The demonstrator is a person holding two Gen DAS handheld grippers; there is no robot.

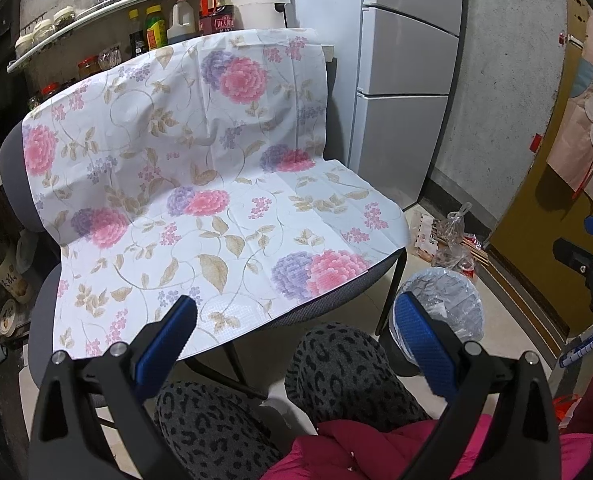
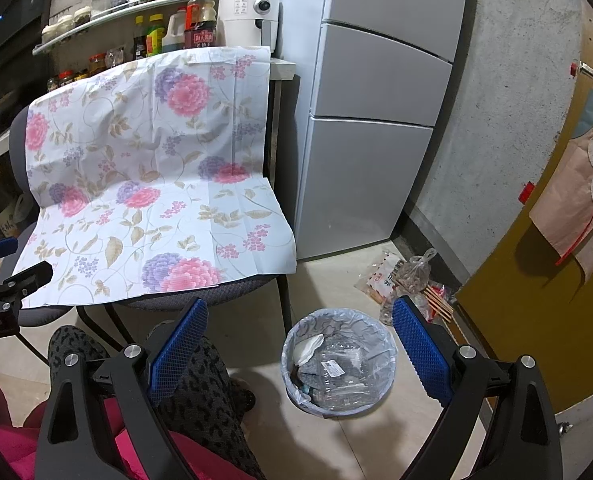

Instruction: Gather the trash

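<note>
Left gripper [image 1: 296,334]: jaws spread wide, nothing between the blue pads [image 1: 424,344]. It hangs above the person's knees [image 1: 336,364] in leopard-print trousers. Ahead of the jaws: chair [image 1: 14,168] draped w/ a floral sheet [image 1: 200,184]; sheet's front edge lies just beyond the left pad. No trash visible on the sheet.

Right gripper [image 2: 300,346]: jaws also wide open, holding nothing. Bin [image 2: 338,364] w/ clear liner stands on the floor directly between and below the jaws, approx. centred in the gap. Bin contents: crumpled clear plastic, white paper wad [image 2: 310,348]; other items too jumbled to tell.

Trash on floor: snack wrapper [image 2: 380,278], knotted clear bag [image 2: 416,272], bundle of wooden skewers [image 2: 440,300]. All lie beyond the right pad tip, close to the yellow door [image 2: 536,300], apart from the bin. In the left wrist view the same pile sits beyond the right-hand pad, past the bin.

Fridge [image 2: 376,120] stands far ahead, right of the chair. Shelf w/ bottles and jars [image 2: 156,28] and a white appliance [image 2: 248,16] sit behind the chair back.
</note>
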